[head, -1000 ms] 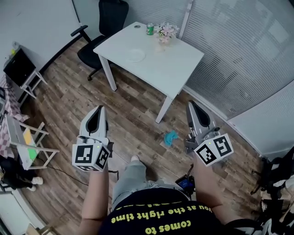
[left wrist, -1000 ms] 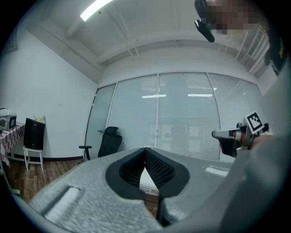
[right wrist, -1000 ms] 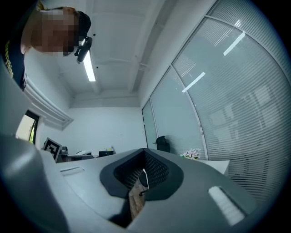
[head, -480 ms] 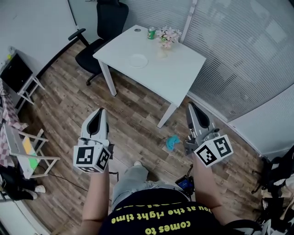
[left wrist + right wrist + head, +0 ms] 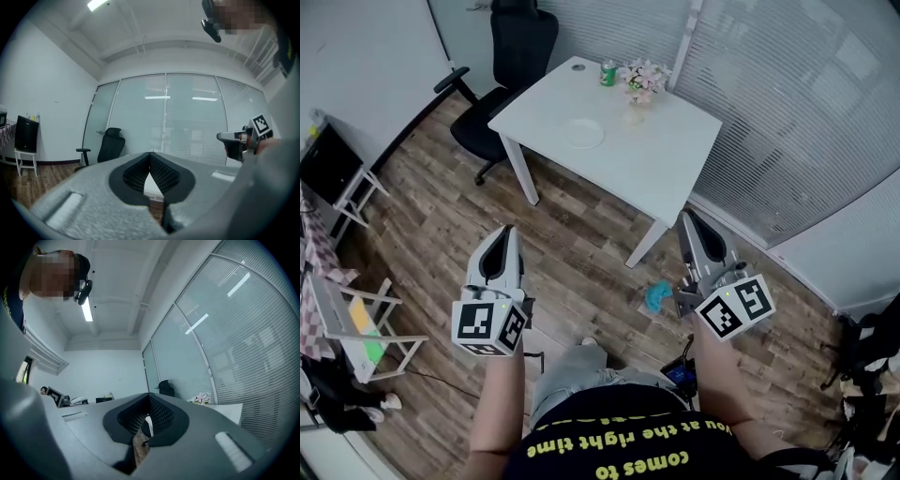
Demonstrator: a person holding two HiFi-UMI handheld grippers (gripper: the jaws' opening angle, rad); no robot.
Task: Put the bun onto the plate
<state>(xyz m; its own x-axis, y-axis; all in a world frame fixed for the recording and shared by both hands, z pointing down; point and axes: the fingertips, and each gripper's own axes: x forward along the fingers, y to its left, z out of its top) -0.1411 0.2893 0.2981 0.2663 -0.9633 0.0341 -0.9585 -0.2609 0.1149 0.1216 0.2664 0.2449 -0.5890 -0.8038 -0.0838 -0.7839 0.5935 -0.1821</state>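
Observation:
A white plate [image 5: 582, 133] lies with nothing on it on the white table [image 5: 656, 164] ahead of me. No bun shows in any view. My left gripper [image 5: 502, 232] is held level over the wooden floor, well short of the table, its jaws shut with nothing between them. To its right, my right gripper [image 5: 686, 217] is likewise shut and holds nothing, near the table's closest leg. In the left gripper view the left gripper [image 5: 150, 153] points at the table, and the right gripper [image 5: 241, 139] shows at the right. In the right gripper view the right gripper [image 5: 149, 394] has its tips together.
A green can [image 5: 607, 73] and a vase of flowers [image 5: 641, 77] stand at the table's far edge. A black office chair [image 5: 502, 70] stands left of the table. A blue object [image 5: 657, 296] lies on the floor by my feet. Racks [image 5: 347, 323] line the left wall; glass walls with blinds close the right.
The table, chair and floor have slid down and nearer in the head view as I walk toward them. Both grippers keep their place in the view and stay shut.

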